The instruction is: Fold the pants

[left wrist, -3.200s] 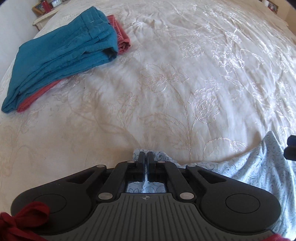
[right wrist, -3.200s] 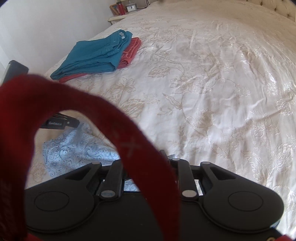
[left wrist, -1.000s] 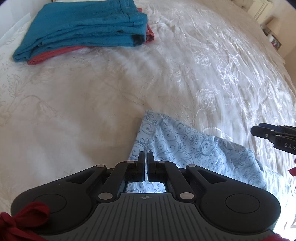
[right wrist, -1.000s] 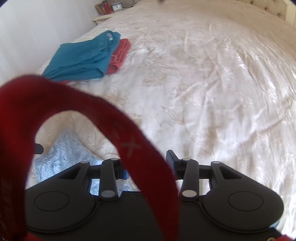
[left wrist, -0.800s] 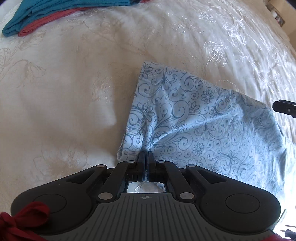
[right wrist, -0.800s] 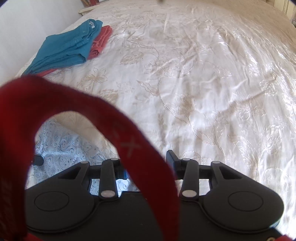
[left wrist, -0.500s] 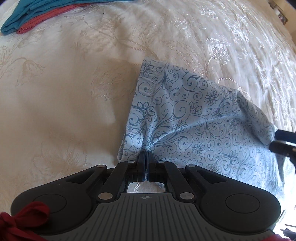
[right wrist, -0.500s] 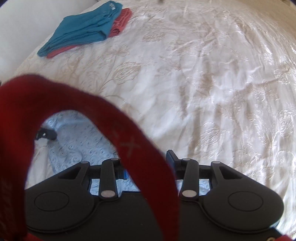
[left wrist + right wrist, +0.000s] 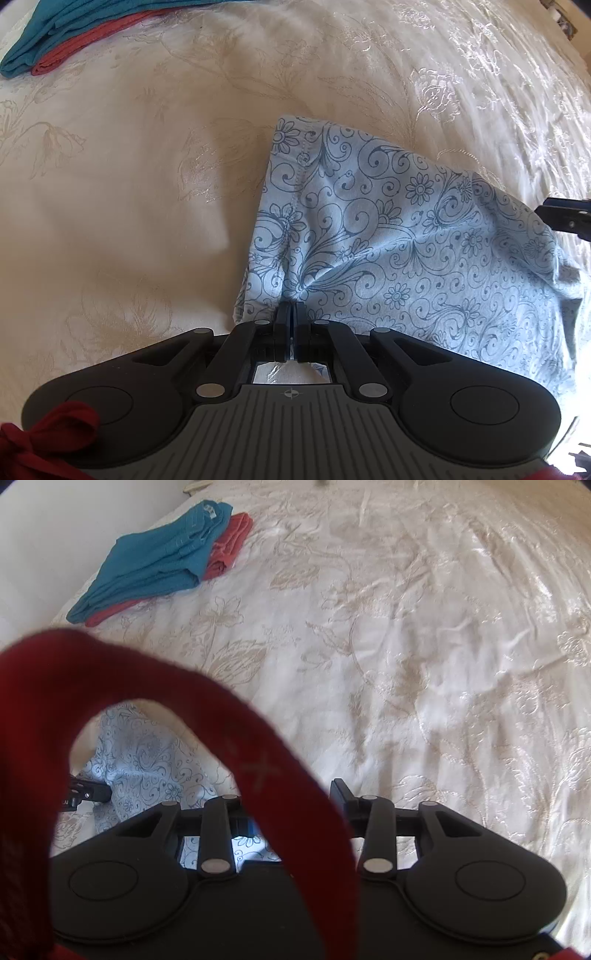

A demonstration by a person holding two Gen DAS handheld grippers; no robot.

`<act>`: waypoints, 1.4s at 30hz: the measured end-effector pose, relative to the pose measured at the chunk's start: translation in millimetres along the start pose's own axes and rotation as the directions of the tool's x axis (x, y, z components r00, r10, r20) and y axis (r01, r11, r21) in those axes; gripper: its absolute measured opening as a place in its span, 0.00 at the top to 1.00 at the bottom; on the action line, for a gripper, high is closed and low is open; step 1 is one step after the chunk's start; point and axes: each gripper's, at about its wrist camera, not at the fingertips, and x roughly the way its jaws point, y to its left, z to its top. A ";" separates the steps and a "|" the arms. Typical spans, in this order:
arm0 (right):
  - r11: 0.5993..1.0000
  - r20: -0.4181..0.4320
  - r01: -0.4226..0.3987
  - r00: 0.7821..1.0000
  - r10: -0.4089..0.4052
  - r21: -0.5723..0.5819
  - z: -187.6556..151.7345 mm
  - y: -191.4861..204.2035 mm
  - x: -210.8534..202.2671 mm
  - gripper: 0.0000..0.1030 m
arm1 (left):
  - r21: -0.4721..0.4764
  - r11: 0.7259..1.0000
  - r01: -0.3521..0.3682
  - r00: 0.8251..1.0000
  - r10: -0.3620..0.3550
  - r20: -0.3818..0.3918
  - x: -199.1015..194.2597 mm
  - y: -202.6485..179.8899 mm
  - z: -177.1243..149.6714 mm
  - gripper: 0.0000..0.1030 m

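Light blue pants (image 9: 399, 236) with a dark swirl-and-flower print lie partly folded on the cream bedspread (image 9: 129, 192). My left gripper (image 9: 290, 314) points straight down and is shut on the near edge of the pants, which pucker at the pinch. In the right wrist view the pants (image 9: 147, 760) lie at lower left, with the left gripper's fingers (image 9: 88, 794) on them. My right gripper (image 9: 291, 808) stands open over the pants' right end; a red strap (image 9: 229, 738) hides the gap between its jaws. Its fingertips (image 9: 565, 218) show at the left wrist view's right edge.
A folded teal garment (image 9: 159, 561) lies on a folded red one (image 9: 232, 539) at the far left of the bed, also seen as a teal and red stack (image 9: 74, 33). Embroidered bedspread (image 9: 424, 646) stretches ahead and right. A white wall (image 9: 55, 535) runs along the bed's left side.
The right gripper's jaws, close together in the earliest frame, now stand wide. The left gripper tipped downward and sank, and the pants spread out flat on the bedspread.
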 end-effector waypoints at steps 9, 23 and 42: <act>0.995 -0.092 -0.098 0.991 0.098 0.001 -16.9 14.3 17.7 0.63 | 0.006 1.000 -0.005 1.000 0.005 0.009 -1.3 -1.7 -2.6 0.98; 0.977 0.104 0.200 0.973 -0.207 0.071 16.2 -15.5 13.0 0.95 | 0.002 1.000 0.008 1.000 -0.008 0.005 -4.2 4.1 -1.7 0.98; 0.976 -0.011 0.187 0.982 -0.187 0.110 -86.8 8.1 -27.5 0.84 | -0.014 0.999 -0.042 0.999 0.042 -0.012 1.2 -11.0 25.0 0.97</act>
